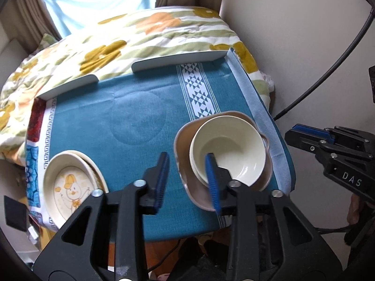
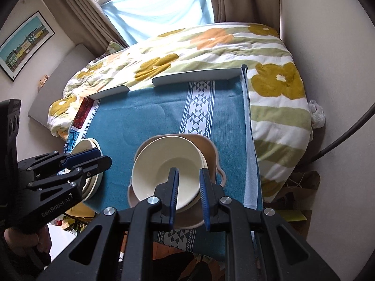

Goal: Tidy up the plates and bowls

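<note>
On the teal cloth [image 1: 131, 126] at the near right, a cream bowl [image 1: 229, 149] sits nested in a tan wavy-rimmed bowl [image 1: 184, 182]. At the near left, a cream dish with a duck drawing [image 1: 70, 187] lies on another plate. My left gripper [image 1: 187, 155] hangs open above the cloth between the two stacks, nothing between its fingers. In the right wrist view the left gripper [image 2: 103, 158] hovers over the duck dish [image 2: 88, 144]. My right gripper [image 2: 188, 170] hangs above the cream bowl [image 2: 159, 171] with its pads close together and empty. From the left wrist view the right gripper [image 1: 289, 133] is right of the table edge.
Two low white rails [image 1: 178, 61] line the table's far edge. A bed with a flowered duvet [image 2: 211, 53] lies behind, under a curtained window. A wall and a black cable [image 1: 328, 70] run along the right. Bags clutter the floor [image 2: 300, 187] near the table.
</note>
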`<state>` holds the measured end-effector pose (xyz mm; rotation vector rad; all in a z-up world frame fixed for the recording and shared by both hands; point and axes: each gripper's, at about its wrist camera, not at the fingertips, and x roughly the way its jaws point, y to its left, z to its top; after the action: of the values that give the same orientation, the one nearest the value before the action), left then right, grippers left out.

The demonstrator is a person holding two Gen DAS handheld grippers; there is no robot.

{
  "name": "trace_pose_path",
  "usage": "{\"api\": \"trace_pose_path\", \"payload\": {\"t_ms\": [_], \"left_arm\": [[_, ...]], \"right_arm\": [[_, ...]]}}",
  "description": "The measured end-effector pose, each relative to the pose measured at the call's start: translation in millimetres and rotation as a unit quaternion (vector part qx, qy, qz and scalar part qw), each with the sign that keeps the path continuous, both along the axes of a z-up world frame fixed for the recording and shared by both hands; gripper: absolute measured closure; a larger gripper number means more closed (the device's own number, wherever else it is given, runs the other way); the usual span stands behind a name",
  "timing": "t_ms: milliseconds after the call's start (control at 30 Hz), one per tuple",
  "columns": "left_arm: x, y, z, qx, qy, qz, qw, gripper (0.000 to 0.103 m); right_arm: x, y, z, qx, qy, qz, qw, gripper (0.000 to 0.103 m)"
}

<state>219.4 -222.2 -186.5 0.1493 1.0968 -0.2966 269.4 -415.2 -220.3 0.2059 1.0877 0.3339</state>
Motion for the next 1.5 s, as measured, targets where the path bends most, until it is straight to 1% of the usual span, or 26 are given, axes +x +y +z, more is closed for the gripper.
{"api": "trace_pose_path", "payload": {"t_ms": [33,67,100,133,167,200,300,333,433,533,600,633,667,700,733,800,867,900,933,1000,1033,1100,1133,1200,1233,1500], "left_arm": [[-1,3,2,0.007,-0.002,-0.002,1.0,0.025],[-3,6,4,0.017,-0.008,-0.002,0.9998,0.002],[-6,9,5,0.024,-0.019,-0.006,0.9995,0.001],[-9,11,5,0.03,-0.02,-0.013,0.9993,0.0],[-11,12,2,0.039,-0.013,-0.019,0.999,0.001],[-12,13,-3,0.049,-0.003,-0.026,0.9984,0.001],[-16,15,-22,0.068,0.025,-0.047,0.9962,0.001],[-16,14,-28,0.073,0.035,-0.053,0.9953,0.001],[-12,12,-47,0.071,0.062,-0.062,0.9936,0.001],[-5,9,-63,0.066,0.088,-0.066,0.9917,0.001],[0,8,-72,0.061,0.102,-0.072,0.9903,0.003],[3,6,-78,0.057,0.11,-0.074,0.9895,0.004],[5,5,-83,0.054,0.12,-0.075,0.9885,0.012],[7,5,-88,0.052,0.131,-0.075,0.9872,0.02],[9,4,-93,0.05,0.14,-0.074,0.986,0.023],[13,3,-102,0.041,0.158,-0.076,0.9837,0.033],[16,1,-109,0.025,0.174,-0.075,0.9816,0.038],[17,-1,-112,0.021,0.18,-0.075,0.9805,0.041],[18,-3,-114,0.019,0.184,-0.077,0.9797,0.042],[20,-8,-120,0.021,0.191,-0.079,0.9781,0.042],[21,-10,-123,0.018,0.195,-0.078,0.9775,0.043],[22,-13,-128,0.006,0.207,-0.076,0.9753,0.058],[23,-15,-129,0.001,0.209,-0.078,0.9749,0.062],[22,-22,-128,0.001,0.206,-0.089,0.9745,0.077],[22,-26,-127,0.001,0.205,-0.096,0.974,0.079],[17,-45,-109,0.051,0.15,-0.125,0.9795,0.079]], "right_arm": [[-2,-1,2,-0.003,-0.002,0.009,1.0,0.081],[-4,-2,3,-0.009,-0.005,0.015,1.0,0.072],[-6,-4,2,-0.017,-0.005,0.021,1.0,0.042],[-8,-5,-1,-0.027,-0.001,0.029,0.999,0.006],[-10,-5,-4,-0.042,0.0,0.036,0.998,0.0],[-12,-5,-8,-0.06,0.004,0.043,0.997,0.0],[-11,-7,-29,-0.122,0.046,0.058,0.99,0.0],[-10,-8,-35,-0.132,0.055,0.059,0.988,0.0],[-6,-6,-45,-0.13,0.076,0.07,0.986,0.0],[4,5,-57,-0.158,0.092,0.092,0.979,0.0],[11,10,-67,-0.163,0.108,0.104,0.975,0.002],[14,12,-72,-0.161,0.116,0.112,0.974,0.008],[17,14,-77,-0.163,0.123,0.119,0.972,0.014],[19,16,-82,-0.166,0.131,0.128,0.969,0.028],[20,18,-87,-0.168,0.137,0.135,0.967,0.037],[23,22,-95,-0.166,0.147,0.145,0.964,0.044],[26,23,-104,-0.152,0.16,0.151,0.964,0.051],[28,23,-107,-0.143,0.166,0.152,0.964,0.056],[29,24,-111,-0.132,0.173,0.154,0.964,0.063],[32,25,-118,-0.115,0.183,0.156,0.964,0.071],[33,27,-120,-0.113,0.185,0.157,0.963,0.072],[33,28,-126,-0.104,0.189,0.162,0.963,0.074],[33,29,-129,-0.095,0.193,0.163,0.963,0.077],[32,31,-131,-0.089,0.194,0.169,0.962,0.081],[31,33,-131,-0.095,0.19,0.172,0.962,0.081],[16,37,-124,-0.112,0.147,0.186,0.965,0.081]]}}
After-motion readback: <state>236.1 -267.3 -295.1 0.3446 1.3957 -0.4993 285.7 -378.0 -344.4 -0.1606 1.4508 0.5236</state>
